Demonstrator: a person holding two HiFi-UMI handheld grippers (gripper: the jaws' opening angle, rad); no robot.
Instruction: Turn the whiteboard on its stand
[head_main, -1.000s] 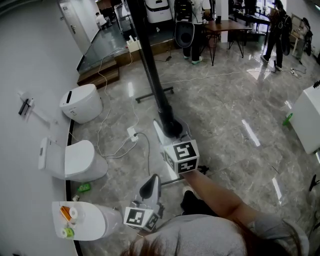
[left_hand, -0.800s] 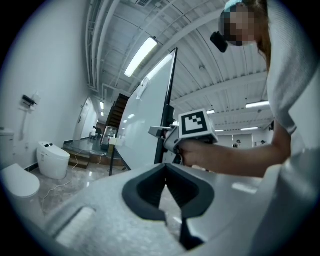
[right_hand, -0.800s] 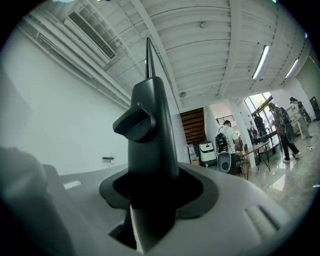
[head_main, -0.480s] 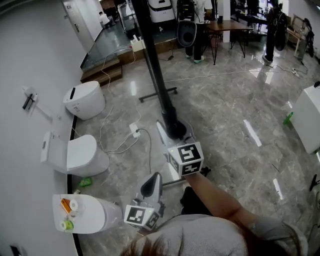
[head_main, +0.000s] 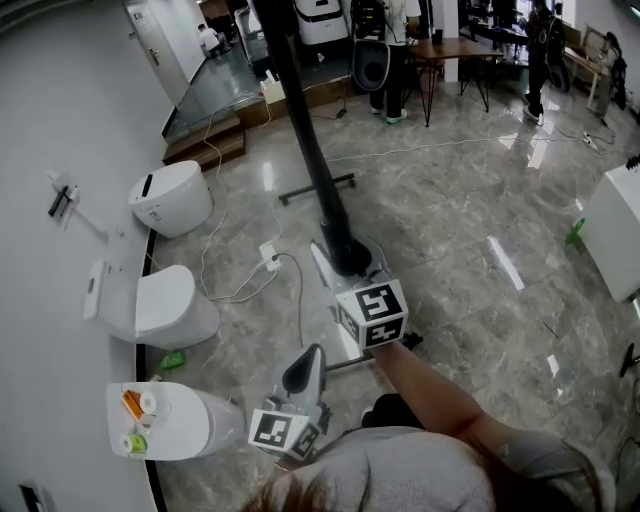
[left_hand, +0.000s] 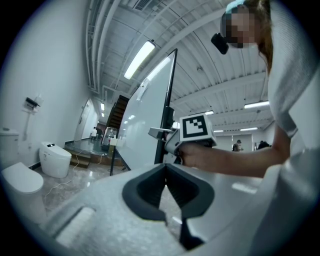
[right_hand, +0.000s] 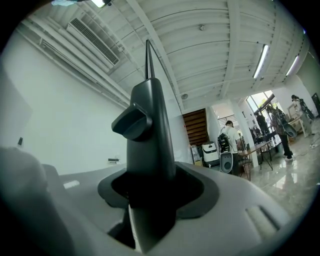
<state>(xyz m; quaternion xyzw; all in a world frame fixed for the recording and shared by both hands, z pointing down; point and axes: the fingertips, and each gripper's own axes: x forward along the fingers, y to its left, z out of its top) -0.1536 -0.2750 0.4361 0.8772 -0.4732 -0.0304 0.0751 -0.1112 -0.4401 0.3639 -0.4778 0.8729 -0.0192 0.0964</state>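
right gripper (head_main: 346, 262): grasping whiteboard (head_main: 308, 150) by its dark edge, centre frame, jaws just opening wider | change: gripper slightly further right than a second ago | left gripper (head_main: 305, 365): clenched, empty, lower centre

Whiteboard (head_main: 305, 130) edge btwn right gripper (head_main: 348, 262) fingers; left gripper (head_main: 302, 372) nearer person, toilets (head_main: 165, 200) at left.

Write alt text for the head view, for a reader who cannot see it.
Seen from above, the right gripper has the whiteboard's black upright between its jaws, which have just been opening; the left gripper hangs shut and empty below it. Three white toilets line the wall at left, on a grey marble floor.
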